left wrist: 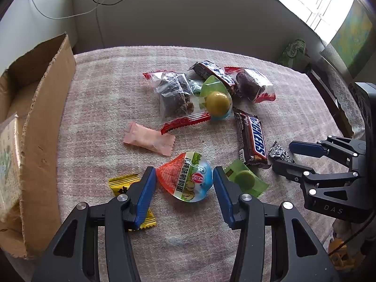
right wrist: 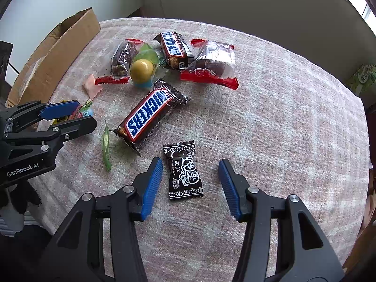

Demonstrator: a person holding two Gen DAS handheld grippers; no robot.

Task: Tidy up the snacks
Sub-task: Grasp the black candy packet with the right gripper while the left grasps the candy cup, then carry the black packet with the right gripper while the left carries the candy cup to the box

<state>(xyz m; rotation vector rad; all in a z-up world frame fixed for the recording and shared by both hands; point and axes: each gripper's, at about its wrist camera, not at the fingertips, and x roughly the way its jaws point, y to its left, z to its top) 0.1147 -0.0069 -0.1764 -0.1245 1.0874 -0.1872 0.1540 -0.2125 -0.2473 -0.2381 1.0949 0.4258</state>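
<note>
While both grippers hang over the pink cloth of the desk (right wrist: 282, 108), each one has a small snack between its open fingers and neither presses on it yet. The left gripper (left wrist: 184, 183) stands about half open around the quail egg pack (left wrist: 186, 178), a rounded orange and blue blister lying near the front edge of the desk, not far from the cardboard box (left wrist: 42, 117). This pack looks light and smooth, probably a little slippery, so a hold across its domed middle seems safest. The right gripper (right wrist: 190, 176) is also about half open around the black plum candy (right wrist: 184, 171), which is closer to the left finger. This candy looks light, with a hard centre and soft crinkled ends; the thick middle is the place to take it. Its long axis runs nearly away from the camera, along the fingers, leaning slightly left.
</note>
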